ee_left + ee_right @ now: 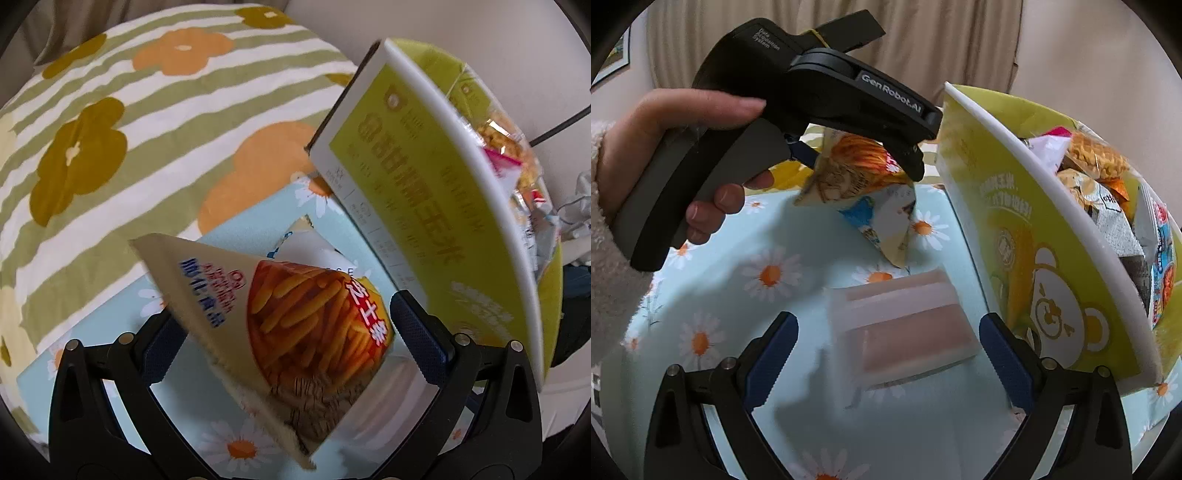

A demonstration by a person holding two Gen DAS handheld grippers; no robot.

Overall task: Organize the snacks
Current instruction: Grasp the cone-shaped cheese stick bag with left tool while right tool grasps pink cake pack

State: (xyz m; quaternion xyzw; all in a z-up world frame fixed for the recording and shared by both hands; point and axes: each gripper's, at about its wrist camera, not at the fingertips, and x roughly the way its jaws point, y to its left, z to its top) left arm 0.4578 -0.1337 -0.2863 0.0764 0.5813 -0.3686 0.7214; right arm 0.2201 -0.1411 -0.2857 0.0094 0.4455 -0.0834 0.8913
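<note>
A bed or sofa covered in a green-and-white striped cloth (pixel 122 155) with big orange and mustard flowers fills the background, with beige curtains (pixel 923 40) hanging behind it. In front lies a pale blue daisy-print cloth (pixel 746 258) spread over the work surface. On that cloth, to the right, stands a yellow-green cardboard box (pixel 1027 251) with white edges and a cartoon bear on its side; it is open at the top and crammed with snack packets (pixel 1108 184) in orange, silver, pink and blue wrappers.

The person's left hand (pixel 676 155), wrist in a fluffy cream sleeve (pixel 605 280), is wrapped around the handle of the left gripper (pixel 280 325), squeezing its trigger. Its jaws pinch a triangular cheese-stick snack bag (pixel 295 314), cream with a picture of orange sticks and blue and red lettering, which hangs in the air just left of the box and above the daisy cloth. Beneath it in the left wrist view lies a white packet (pixel 314 247), mostly hidden.

The right gripper (pixel 886 350) hovers low over the cloth with its blue-padded fingers (pixel 772 354) spread wide, holding nothing. Between them, flat on the cloth beside the box, lies a pink-and-white wrapped snack packet (pixel 905 328), blurred, touching neither finger.
</note>
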